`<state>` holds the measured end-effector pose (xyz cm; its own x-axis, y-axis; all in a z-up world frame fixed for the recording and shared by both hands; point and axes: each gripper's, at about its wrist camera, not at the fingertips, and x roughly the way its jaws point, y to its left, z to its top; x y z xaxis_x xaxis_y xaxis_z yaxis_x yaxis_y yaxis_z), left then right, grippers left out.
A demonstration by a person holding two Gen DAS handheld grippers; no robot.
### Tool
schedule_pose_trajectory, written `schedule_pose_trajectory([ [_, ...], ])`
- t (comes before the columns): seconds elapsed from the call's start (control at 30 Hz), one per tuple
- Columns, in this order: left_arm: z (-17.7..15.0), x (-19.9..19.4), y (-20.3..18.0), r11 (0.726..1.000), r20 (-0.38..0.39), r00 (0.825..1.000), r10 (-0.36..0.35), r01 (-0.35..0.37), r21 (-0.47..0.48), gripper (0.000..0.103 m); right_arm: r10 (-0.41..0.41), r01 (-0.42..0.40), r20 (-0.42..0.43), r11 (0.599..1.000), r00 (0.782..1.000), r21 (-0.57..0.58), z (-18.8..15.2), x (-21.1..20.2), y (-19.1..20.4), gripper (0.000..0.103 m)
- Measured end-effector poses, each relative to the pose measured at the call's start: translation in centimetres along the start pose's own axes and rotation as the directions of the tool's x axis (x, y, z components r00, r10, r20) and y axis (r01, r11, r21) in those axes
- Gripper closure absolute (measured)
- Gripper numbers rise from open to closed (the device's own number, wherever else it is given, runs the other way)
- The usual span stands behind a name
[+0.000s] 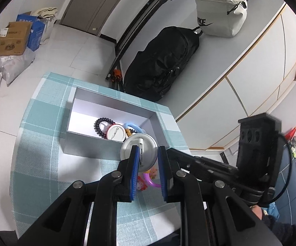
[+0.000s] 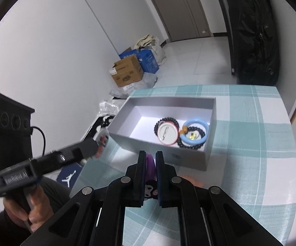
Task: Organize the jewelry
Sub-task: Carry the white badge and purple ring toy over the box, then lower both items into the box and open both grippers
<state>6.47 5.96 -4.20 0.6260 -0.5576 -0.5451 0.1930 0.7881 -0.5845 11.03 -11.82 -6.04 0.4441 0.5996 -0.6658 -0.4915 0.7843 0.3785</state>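
Both tools pinch: left tool (image 1: 148, 153) a silver badge (image 1: 138, 146), right tool (image 2: 150, 160) a purple ring (image 2: 150, 167).

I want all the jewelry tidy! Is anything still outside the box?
Yes. A small colourful toy charm lies loose on the checked cloth, outside the grey box. A round badge and a purple piece sit in the tools, not boxed yet.

A woven, matt checked tablecloth (image 2: 250, 127) is being seen under a smooth, matt grey cardboard box (image 2: 191, 157); a glossy plastic blue ring (image 2: 206, 128) and a shiny metal-backed badge (image 1: 127, 145) are being shown.
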Motion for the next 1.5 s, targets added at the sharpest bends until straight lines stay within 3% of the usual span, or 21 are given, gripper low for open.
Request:
schedule_pose_trajectory([
  [0.33, 1.5, 0.6, 0.1, 1.0, 0.019, 0.999, -0.03, 0.03, -0.005, 0.09, 0.022, -0.021, 0.042, 1.0, 0.999, -0.01, 2.4, -0.4, -0.4, 0.095],
  [0.67, 3.4, 2.3, 0.9, 1.0, 0.019, 1.0, -0.004, 0.004, -0.02, 0.09, 0.042, -0.04, 0.059, 0.999, 0.997, -0.031, 5.8, 1.1, -1.7, 0.095],
  [0.87, 4.2, 4.1, 1.3, 0.999, -0.019, 0.999, 0.039, -0.04, -0.032, 0.09, 0.053, -0.053, 0.048, 0.999, 0.997, -0.006, 6.5, 2.2, -3.1, 0.095],
  [1.5, 5.1, 8.2, 2.6, 0.995, -0.131, 0.989, 0.067, -0.077, -0.07, 0.09, 0.063, -0.062, -0.013, 0.998, 0.998, 0.024, 7.2, 4.8, -5.8, 0.095],
])
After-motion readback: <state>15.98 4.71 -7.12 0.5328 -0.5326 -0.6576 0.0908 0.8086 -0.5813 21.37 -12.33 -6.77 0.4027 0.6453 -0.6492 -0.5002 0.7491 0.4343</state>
